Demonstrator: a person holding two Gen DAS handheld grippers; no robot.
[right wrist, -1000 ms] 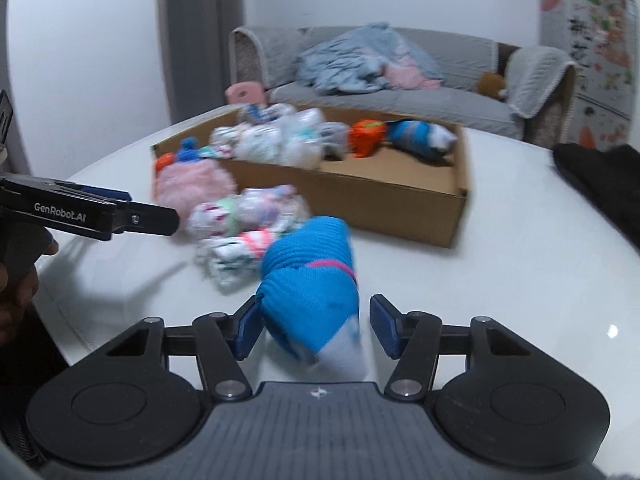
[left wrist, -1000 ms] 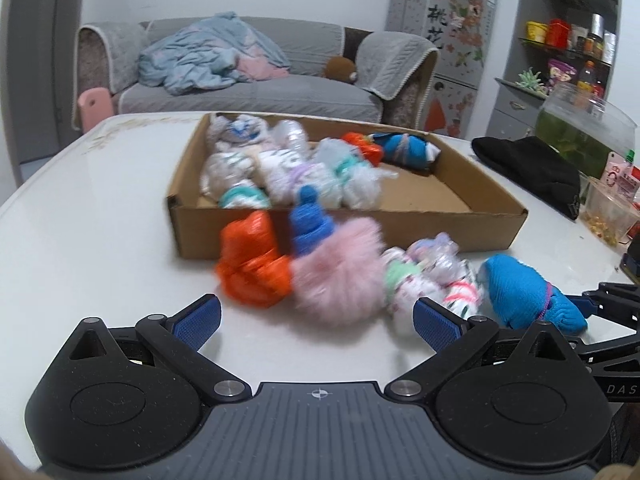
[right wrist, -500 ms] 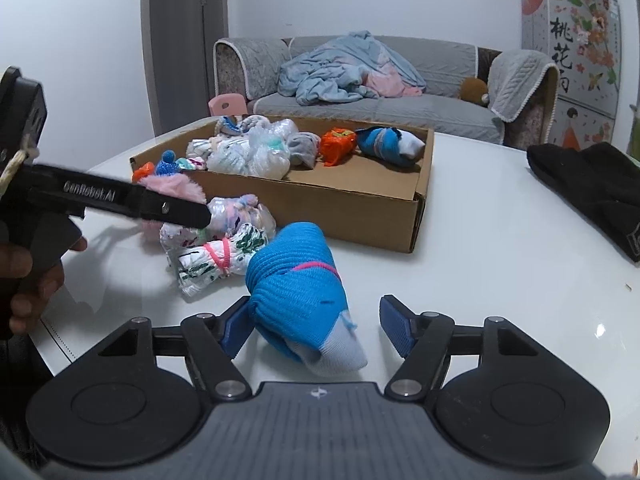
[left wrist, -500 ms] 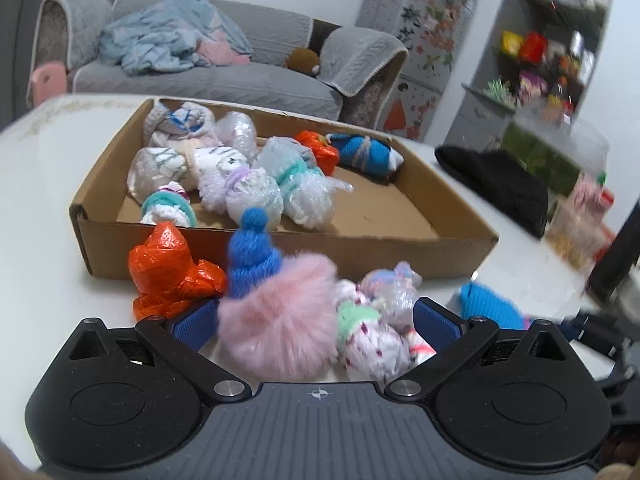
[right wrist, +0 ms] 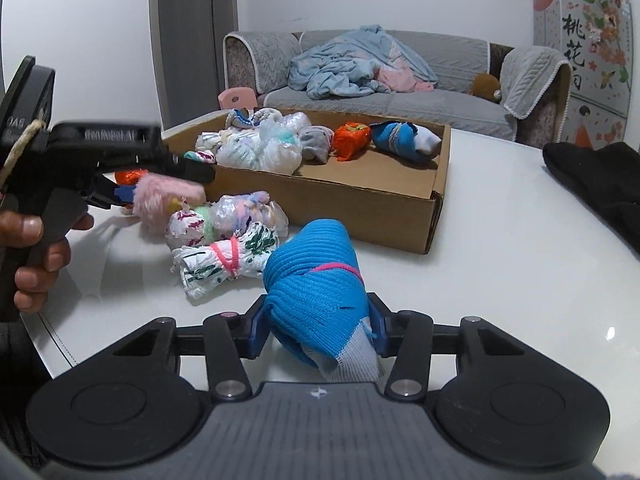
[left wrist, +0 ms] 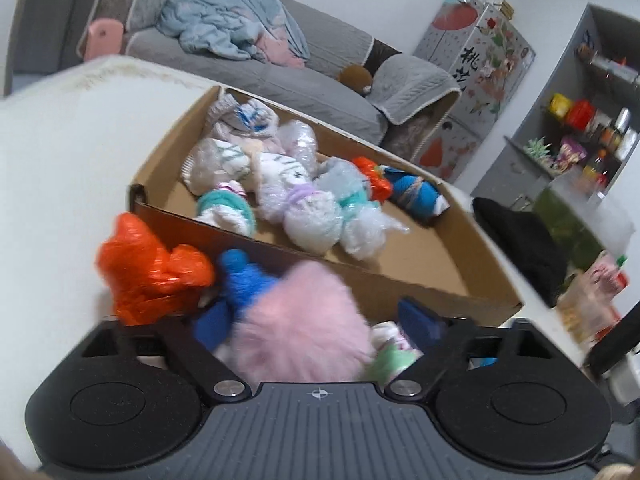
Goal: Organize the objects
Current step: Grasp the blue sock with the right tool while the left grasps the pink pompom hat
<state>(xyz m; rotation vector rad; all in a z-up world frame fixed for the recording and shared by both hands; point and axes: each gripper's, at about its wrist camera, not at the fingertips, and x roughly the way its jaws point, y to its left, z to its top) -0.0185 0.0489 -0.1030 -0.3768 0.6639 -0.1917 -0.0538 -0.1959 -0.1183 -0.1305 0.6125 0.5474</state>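
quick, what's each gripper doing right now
left gripper: jaws closing around the pink fluffy ball, grip not yet clear
right gripper: jaws closing on the blue sock roll, pads touching it

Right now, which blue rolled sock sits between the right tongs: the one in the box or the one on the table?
The one on the table: the blue sock bundle with a pink band, between the closing right tongs. The other blue sock lies inside the cardboard box.

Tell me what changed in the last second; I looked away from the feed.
The left gripper moved in around the pink pompom and its jaws are closing on it. The right gripper is closing, its pads now on the blue sock. The box and its bundles stayed put.
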